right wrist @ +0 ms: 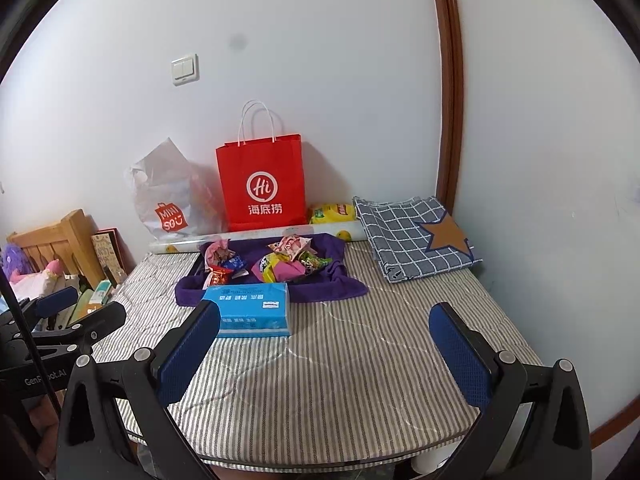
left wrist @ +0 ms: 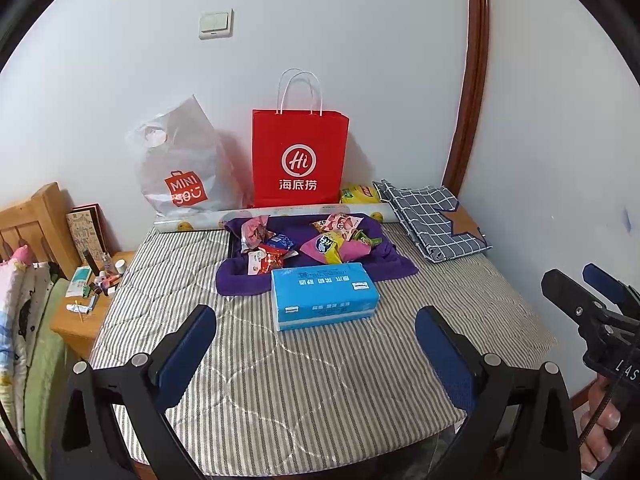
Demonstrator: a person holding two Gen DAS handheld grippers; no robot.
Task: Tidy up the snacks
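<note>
Several snack packets (left wrist: 316, 240) (right wrist: 276, 262) lie in two small heaps on a purple cloth (left wrist: 396, 266) (right wrist: 340, 286) over a dark tray at the far side of a striped table. A blue tissue pack (left wrist: 322, 294) (right wrist: 252, 310) lies in front of the cloth. My left gripper (left wrist: 316, 334) hangs open over the near half of the table, holding nothing. In its own view my right gripper (right wrist: 326, 330) is open too and holds nothing; it also shows at the left view's right edge (left wrist: 592, 284).
A red paper bag (left wrist: 300, 160) (right wrist: 262, 182) and a grey plastic bag (left wrist: 180, 168) (right wrist: 168, 196) stand against the wall. A yellow packet (left wrist: 360, 194), a paper roll (left wrist: 208, 220) and a folded checked cloth (left wrist: 432, 216) (right wrist: 412, 236) lie behind. A cluttered bedside stand (left wrist: 86, 300) sits left.
</note>
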